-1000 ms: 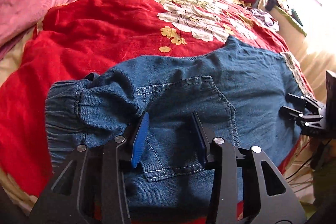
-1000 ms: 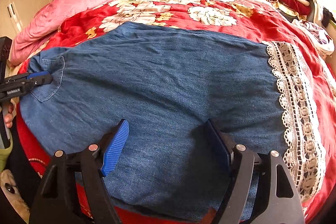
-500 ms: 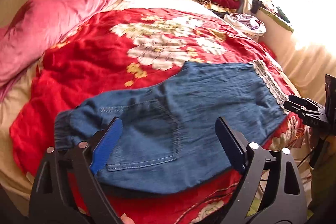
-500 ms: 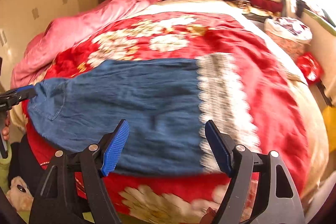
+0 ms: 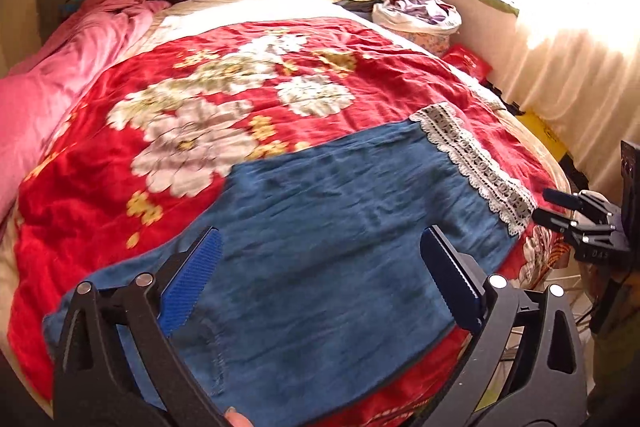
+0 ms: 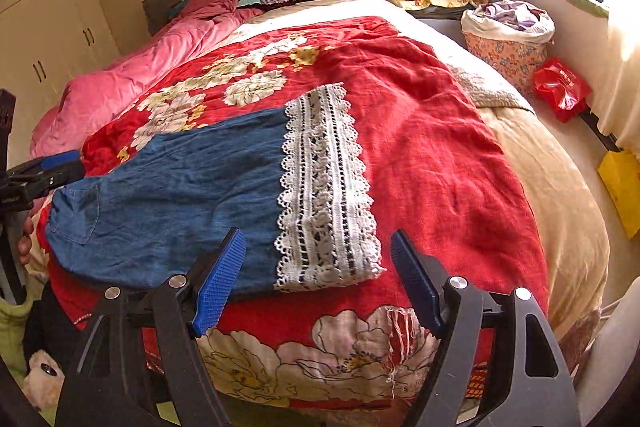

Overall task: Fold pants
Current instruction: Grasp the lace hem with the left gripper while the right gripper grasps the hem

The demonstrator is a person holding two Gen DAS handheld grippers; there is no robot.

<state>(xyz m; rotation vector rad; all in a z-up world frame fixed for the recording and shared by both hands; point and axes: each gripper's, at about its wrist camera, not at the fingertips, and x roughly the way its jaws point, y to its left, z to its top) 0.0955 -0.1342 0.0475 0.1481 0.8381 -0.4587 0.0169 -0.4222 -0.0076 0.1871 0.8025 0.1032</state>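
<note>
Pants [image 6: 180,195] in blue denim, flat on red floral blanket [image 6: 420,147], white lace hem [image 6: 324,187], left gripper [image 5: 320,283] opening, right gripper [image 6: 316,279] wide, both empty

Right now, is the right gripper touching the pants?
Apart. The right wrist view shows the right gripper open above the pants, nothing between its pads.

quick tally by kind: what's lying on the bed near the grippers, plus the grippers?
Blue denim pants with white lace hem: 1
Red floral blanket: 1
Pink quilt: 1
Black two-finger grippers, blue pads: 2 (left, right)
Total: 5
</note>
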